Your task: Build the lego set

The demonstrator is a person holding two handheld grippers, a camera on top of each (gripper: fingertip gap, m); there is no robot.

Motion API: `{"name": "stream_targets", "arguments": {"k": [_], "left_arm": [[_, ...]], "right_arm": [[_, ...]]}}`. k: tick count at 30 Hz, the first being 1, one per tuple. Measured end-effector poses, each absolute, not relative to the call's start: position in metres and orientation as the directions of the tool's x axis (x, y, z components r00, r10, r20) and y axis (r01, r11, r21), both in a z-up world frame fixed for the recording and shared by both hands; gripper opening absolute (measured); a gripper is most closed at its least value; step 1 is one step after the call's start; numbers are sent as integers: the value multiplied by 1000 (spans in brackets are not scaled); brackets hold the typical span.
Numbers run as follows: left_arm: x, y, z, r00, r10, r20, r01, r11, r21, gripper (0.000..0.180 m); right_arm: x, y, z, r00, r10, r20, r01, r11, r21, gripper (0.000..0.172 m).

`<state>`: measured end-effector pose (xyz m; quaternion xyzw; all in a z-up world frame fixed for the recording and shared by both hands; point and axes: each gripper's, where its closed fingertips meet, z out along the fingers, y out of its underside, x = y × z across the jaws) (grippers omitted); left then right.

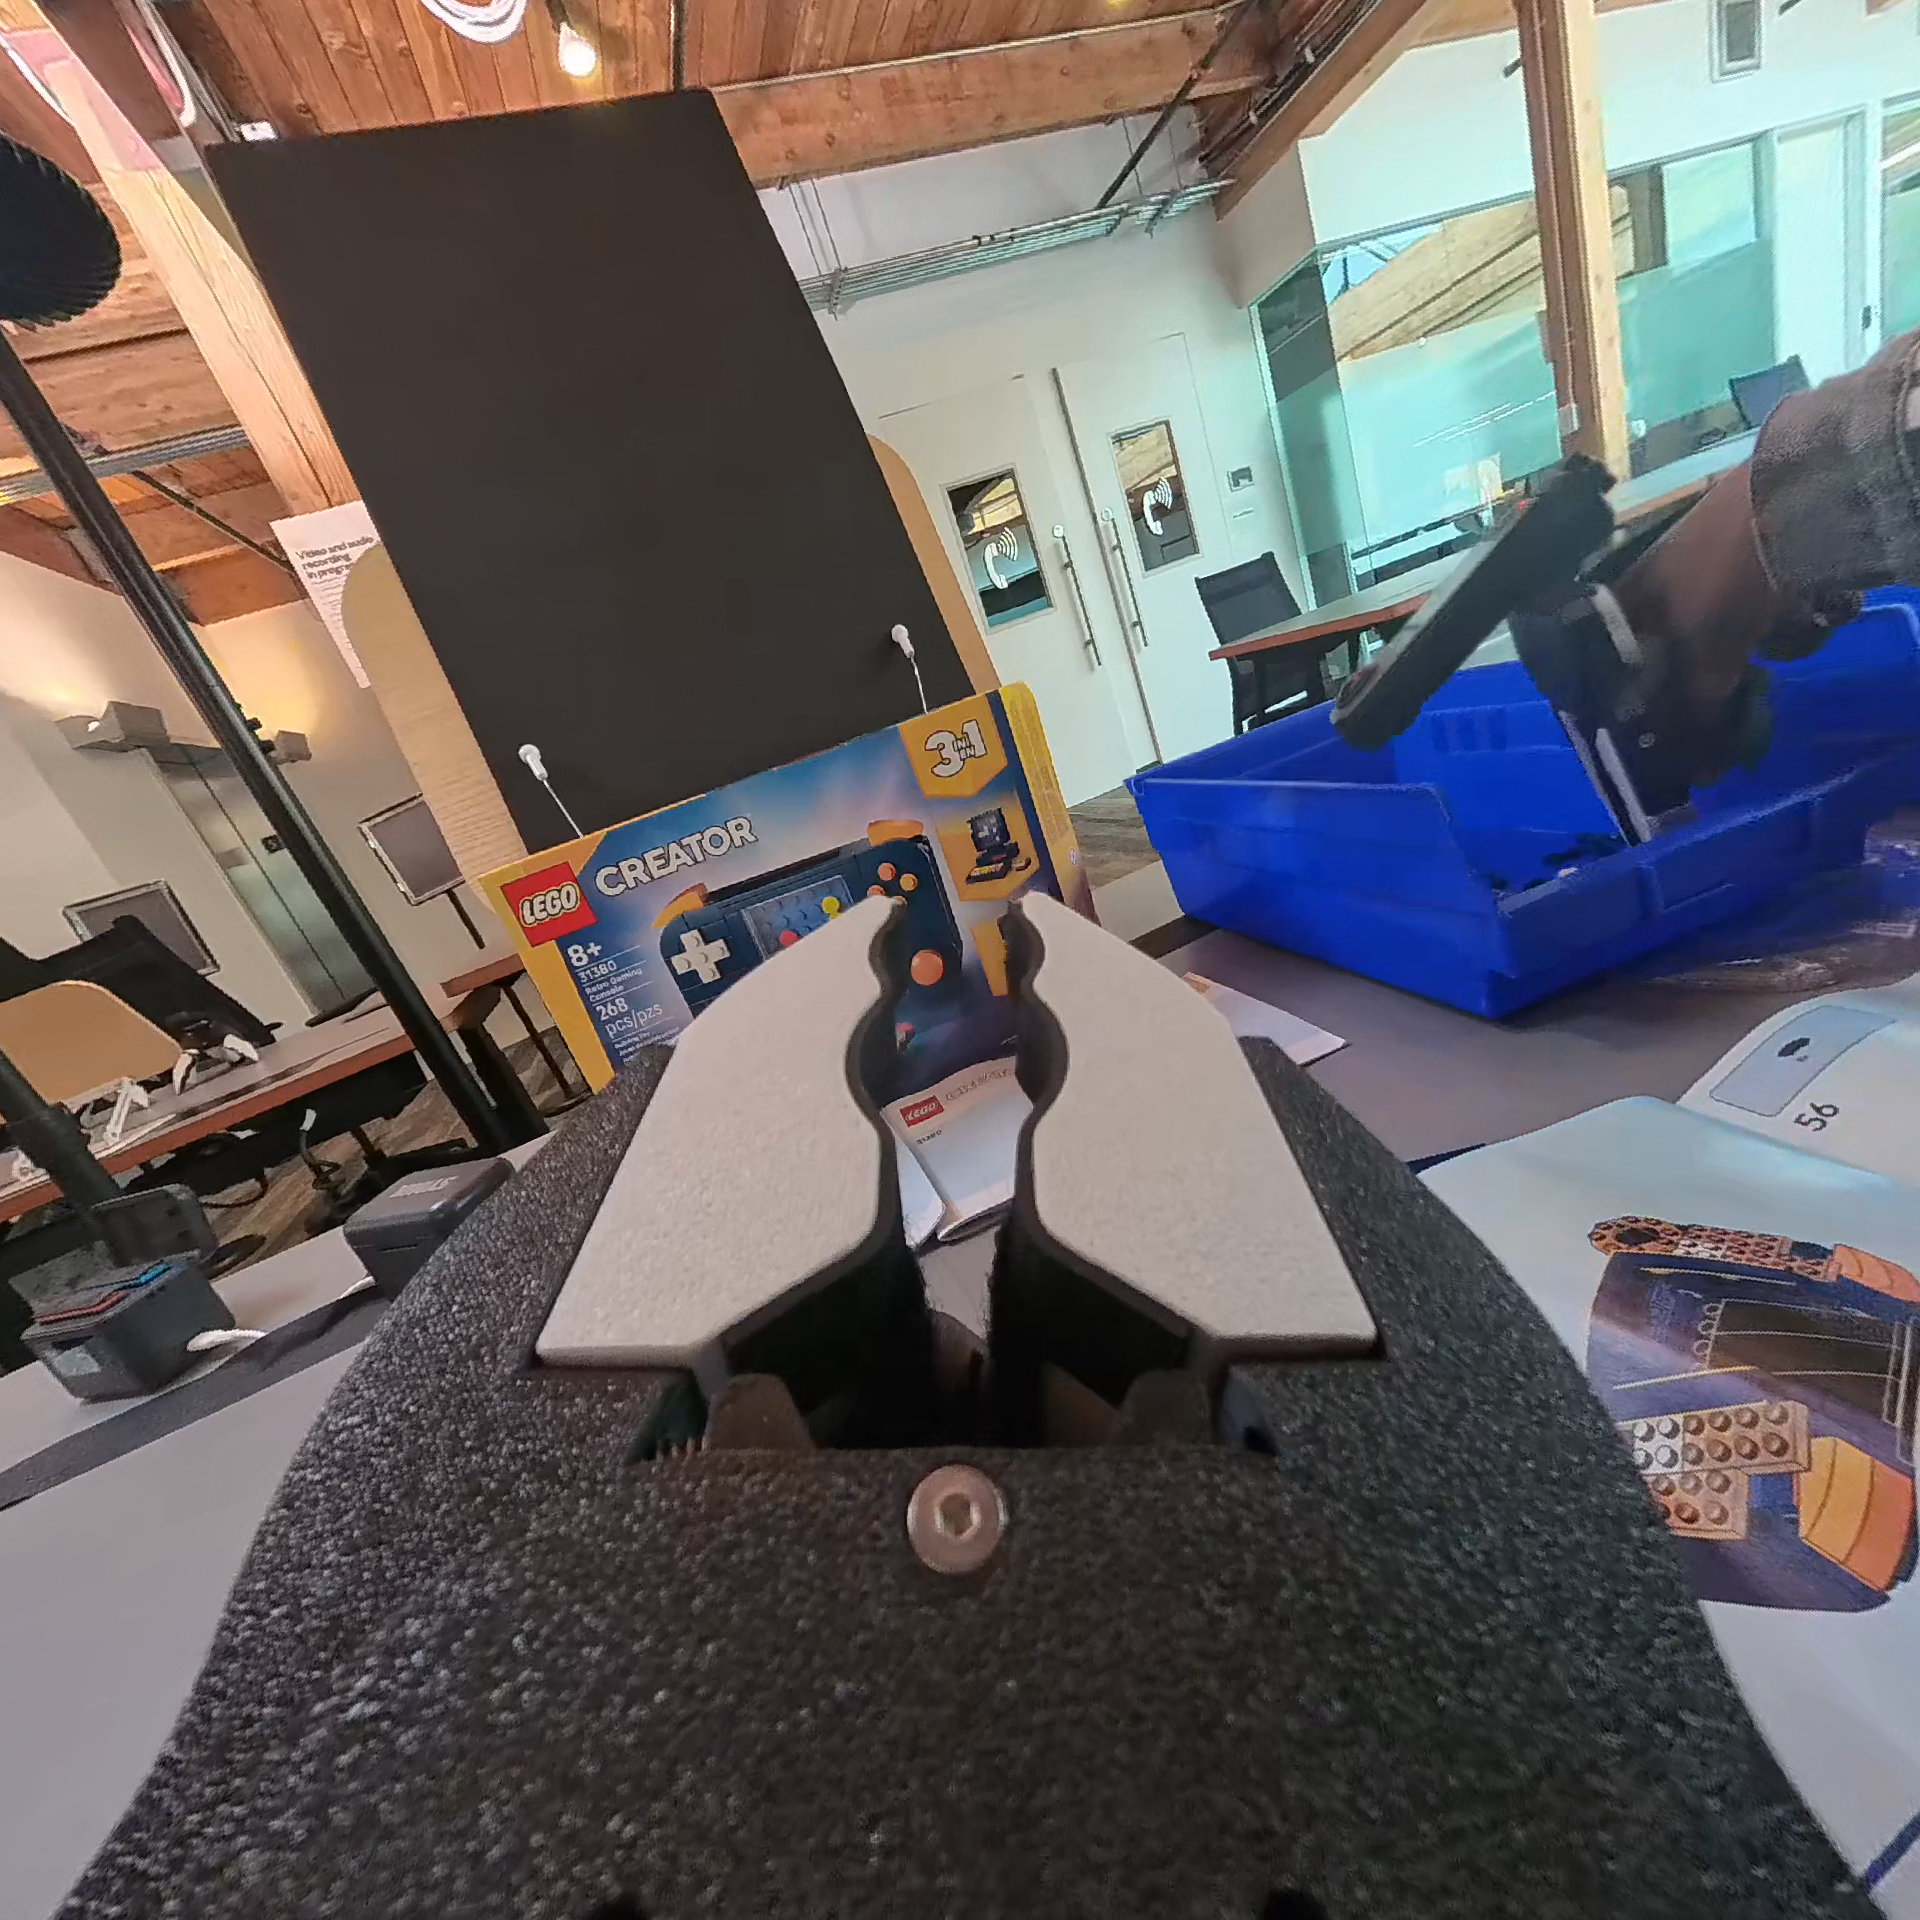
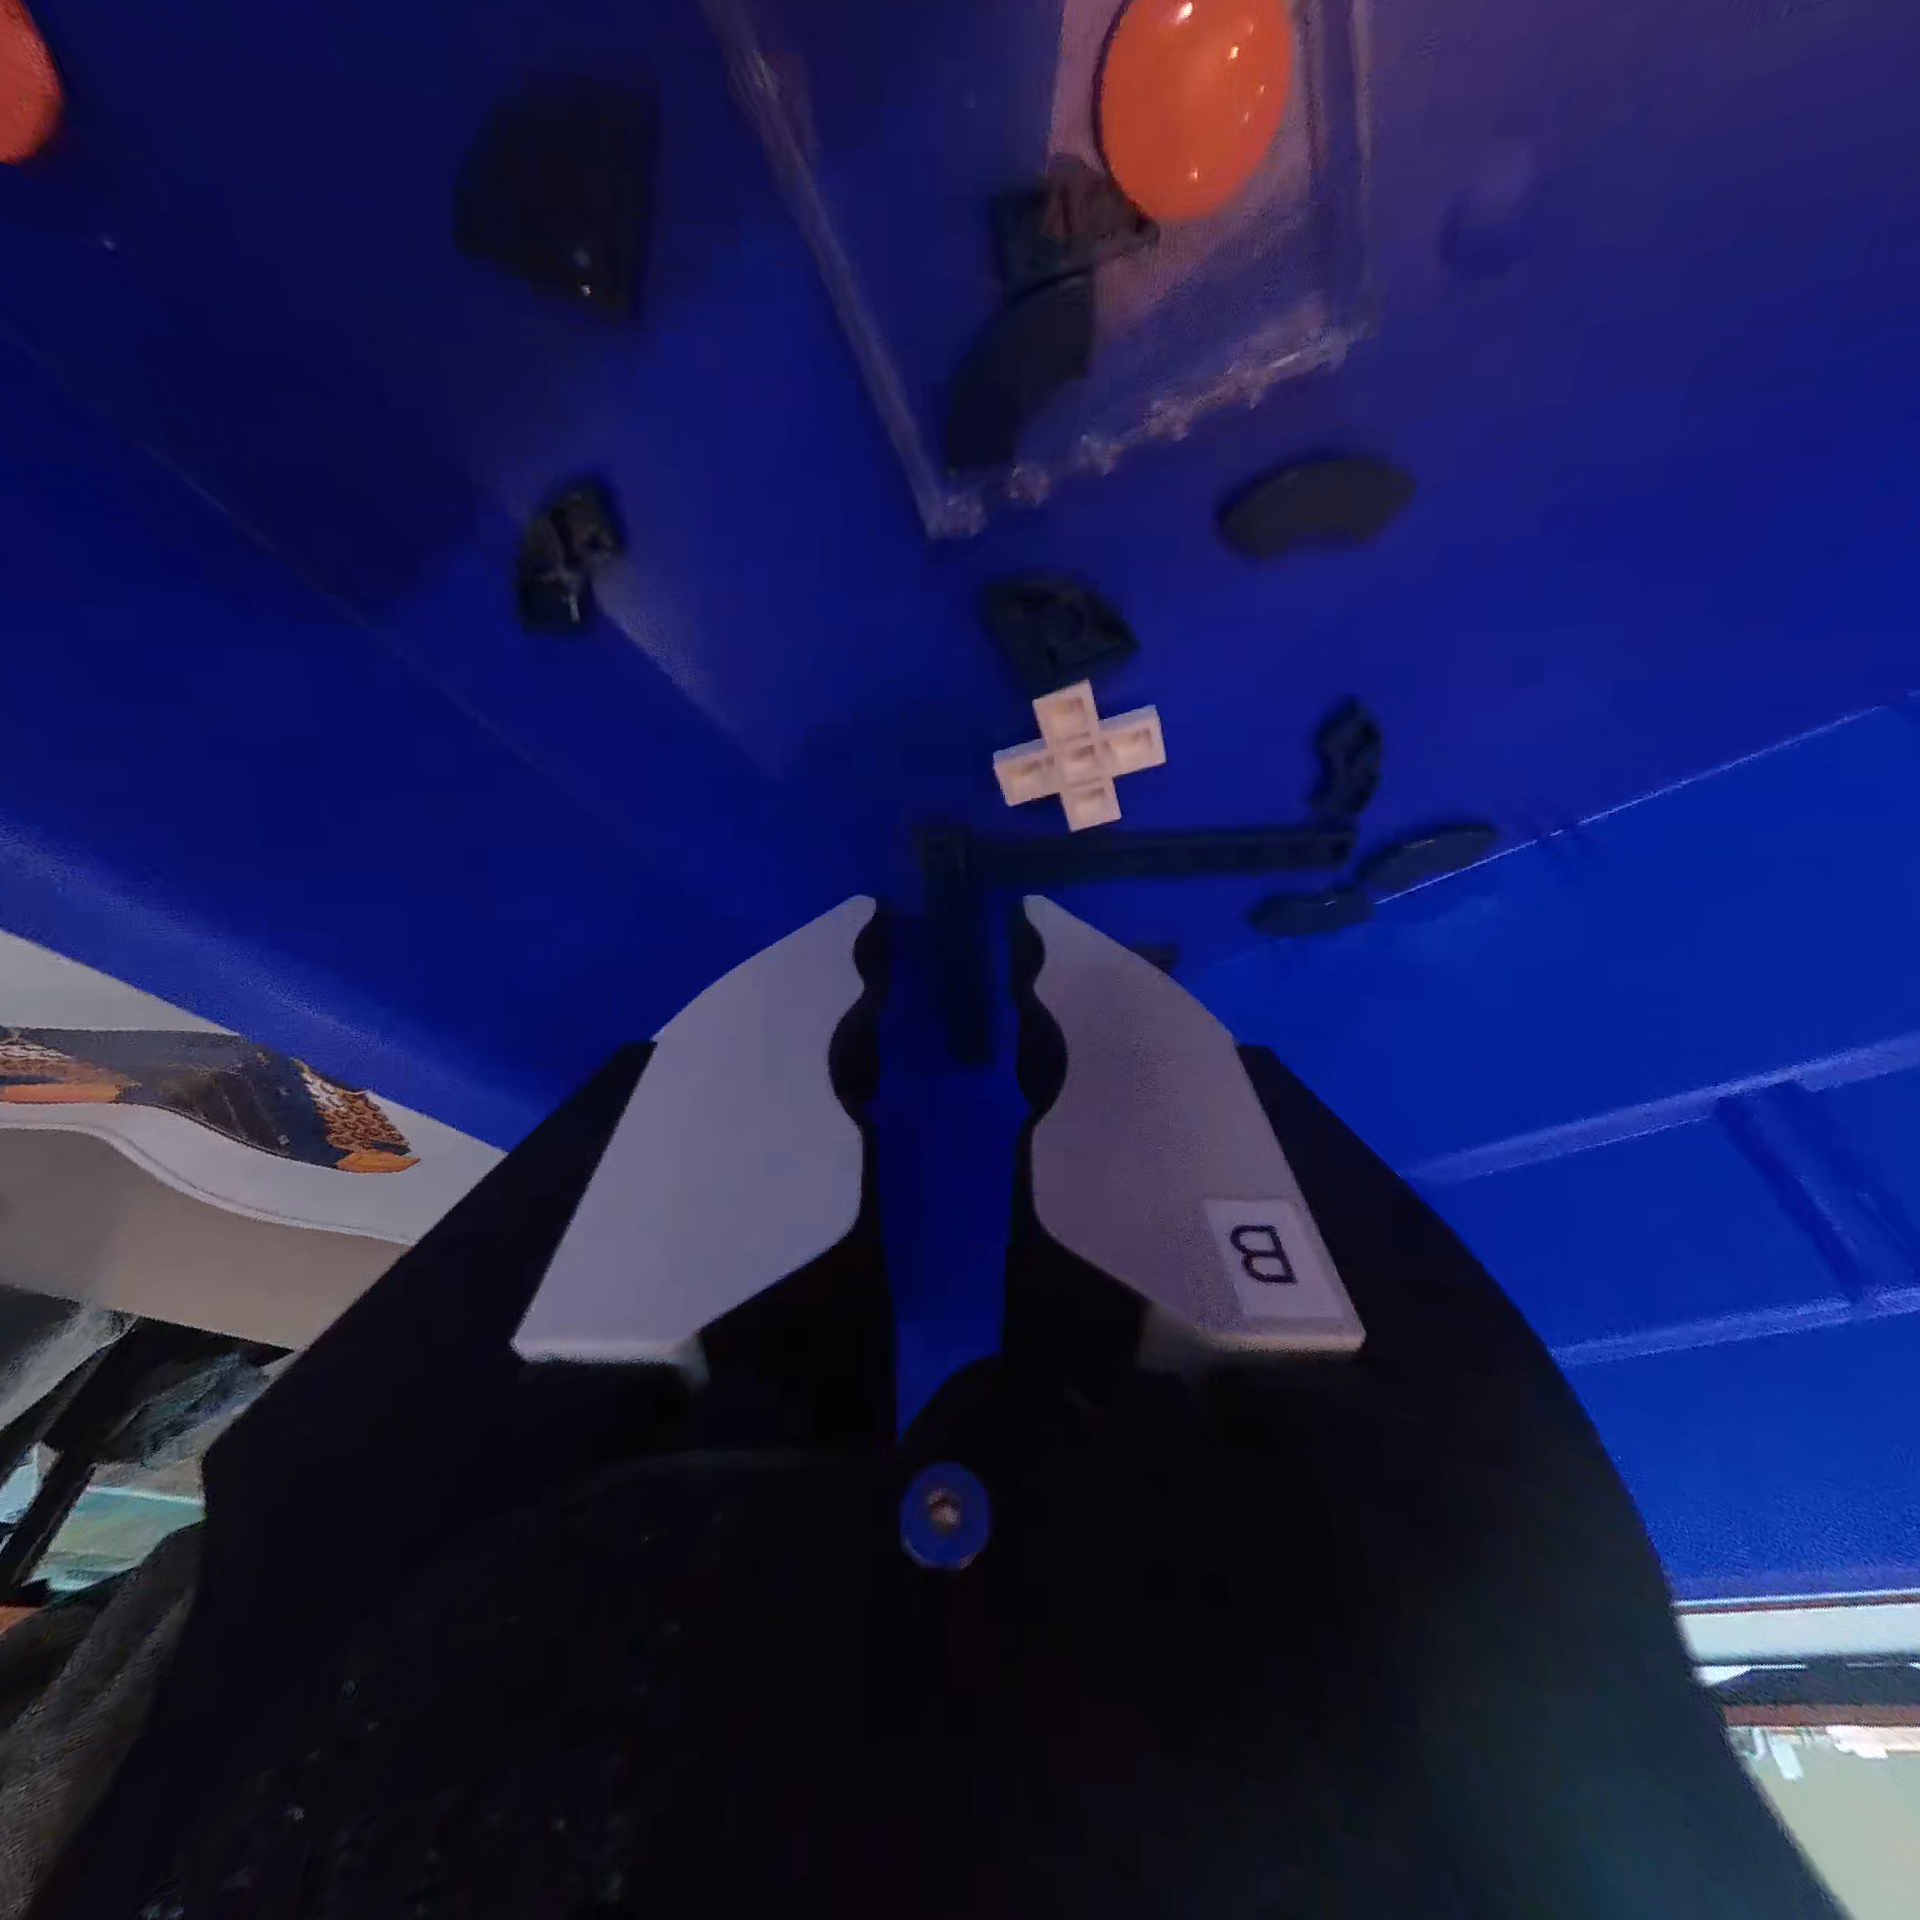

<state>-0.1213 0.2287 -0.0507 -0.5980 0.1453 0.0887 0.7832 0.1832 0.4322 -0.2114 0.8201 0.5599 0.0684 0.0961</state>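
- Nearest in the left wrist view, the left gripper hovers above the grey table with its two pale fingers a little apart and nothing between them.
- Beyond its tips stands a toy brick set box, upright, yellow-edged, with a dark blue game console pictured on it. A folded leaflet lies on the table before the box.
- Right of that gripper lies an open instruction booklet showing a blue and orange model.
- Farther right sits a blue bin. A person's hand holds the right gripper tilted down into it.
- Behind the box stands a black board.
- In the right wrist view, the right gripper points down into the blue bin, jaws apart.
- Between its fingertips lies one leg of a dark L-shaped brick piece, resting on the bin floor. Gaps show on both sides, so the pads do not press on it.
- Just past that piece lies a white cross-shaped brick, with small dark pieces scattered about.
- Farther in, a clear plastic bag holds an orange dome piece.
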Motion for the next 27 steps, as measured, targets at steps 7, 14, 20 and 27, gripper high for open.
{"name": "stream_targets", "arguments": {"k": [7, 14, 20, 27], "left_arm": [[-130, 230, -50, 965, -43, -260, -240, 261, -935, 18], [-228, 187, -3, 978, 8, 206, 185, 410, -893, 25], [-160, 162, -23, 850, -455, 267, 374, 164, -913, 49], [-86, 158, -77, 803, -543, 245, 214, -121, -969, 48]], "right_arm": [[161, 439, -179, 350, 933, 80, 936, -345, -70, 8], [28, 328, -55, 35, 993, -112, 443, -116, -889, 7], [-38, 201, -37, -422, 844, -332, 136, -304, -943, 7], [-76, 157, -44, -554, 713, -429, 93, -459, -884, 8]]}}
